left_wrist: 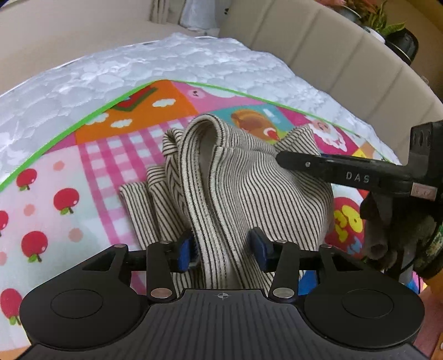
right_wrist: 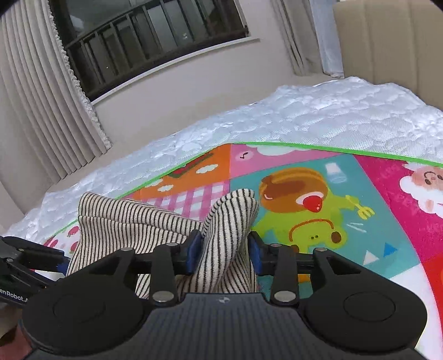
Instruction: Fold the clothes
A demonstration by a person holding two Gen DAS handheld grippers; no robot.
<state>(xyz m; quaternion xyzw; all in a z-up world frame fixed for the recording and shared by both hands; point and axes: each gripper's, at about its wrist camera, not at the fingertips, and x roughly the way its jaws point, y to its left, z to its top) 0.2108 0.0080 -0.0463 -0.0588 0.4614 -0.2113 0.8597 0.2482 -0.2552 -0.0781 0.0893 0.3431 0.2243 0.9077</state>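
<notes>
A cream garment with thin black stripes (left_wrist: 221,182) is bunched and lifted above a colourful cartoon play mat (left_wrist: 83,177). My left gripper (left_wrist: 223,249) has its blue pads on either side of a thick fold of it and holds that fold. My right gripper (right_wrist: 224,250) is shut on another bunched edge of the same striped garment (right_wrist: 221,235). In the left wrist view the right gripper (left_wrist: 285,159) reaches in from the right and grips the cloth's far edge. The left gripper (right_wrist: 59,261) shows at the left edge of the right wrist view.
The mat lies on a white quilted mattress (left_wrist: 171,58) (right_wrist: 332,110). A beige padded headboard (left_wrist: 346,55) curves behind it. A curtain (right_wrist: 41,110) and a dark window (right_wrist: 144,36) stand beyond the bed. Potted plants (left_wrist: 387,25) sit at the far right.
</notes>
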